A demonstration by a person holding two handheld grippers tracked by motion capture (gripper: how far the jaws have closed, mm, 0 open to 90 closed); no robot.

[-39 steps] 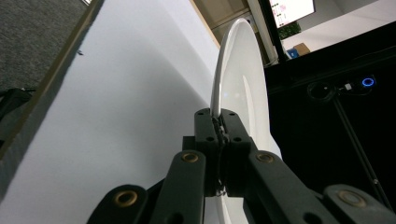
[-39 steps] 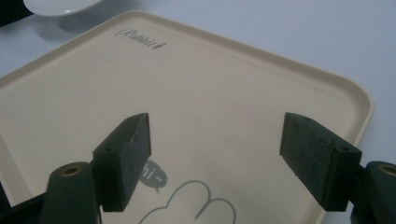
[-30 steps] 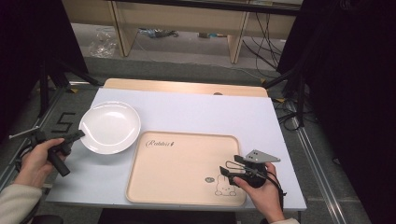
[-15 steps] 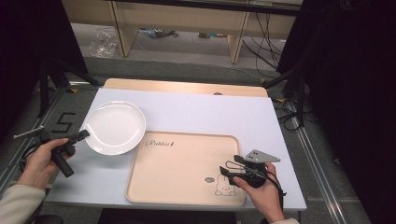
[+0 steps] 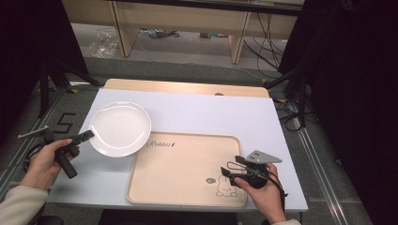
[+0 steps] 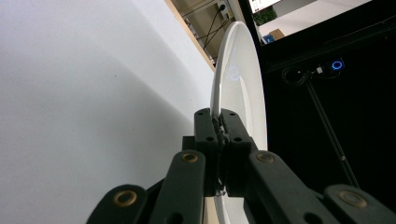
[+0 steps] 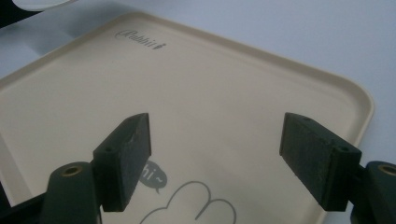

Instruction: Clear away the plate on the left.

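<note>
The round white plate [image 5: 120, 128] looks smooth and shiny, with a shallow dip in the middle and a thin rim. In the high view it is over the left part of the pale, flat table top [image 5: 202, 112], and its right edge reaches over the near left corner of the tray. I cannot tell if the plate is lifted or lying flat there.

The left gripper [image 5: 87, 136] is black, hard and boxy, held in the person's left hand [image 5: 44, 161]. Its jaws are pressed together on the plate's left rim, so they pinch the plate. In the left gripper view the plate [image 6: 240, 84] stands up like a thin white curved edge rising out of the black fingertips [image 6: 205, 126].

The cream plastic tray [image 5: 187, 140] is a flat rectangle with round corners and a low raised rim. It has curly writing near the top left and a little rabbit drawing [image 5: 225, 187] near the bottom right.

The right gripper [image 5: 230, 168] hangs over the tray's near right corner, well apart from the plate, held by the right hand [image 5: 260, 187]. In the right gripper view its jaws are spread wide with nothing between them, above the tray [image 7: 233, 93].

A wooden board [image 5: 187, 87] lies along the far edge of the table. Nothing stands between the plate and the tray.
</note>
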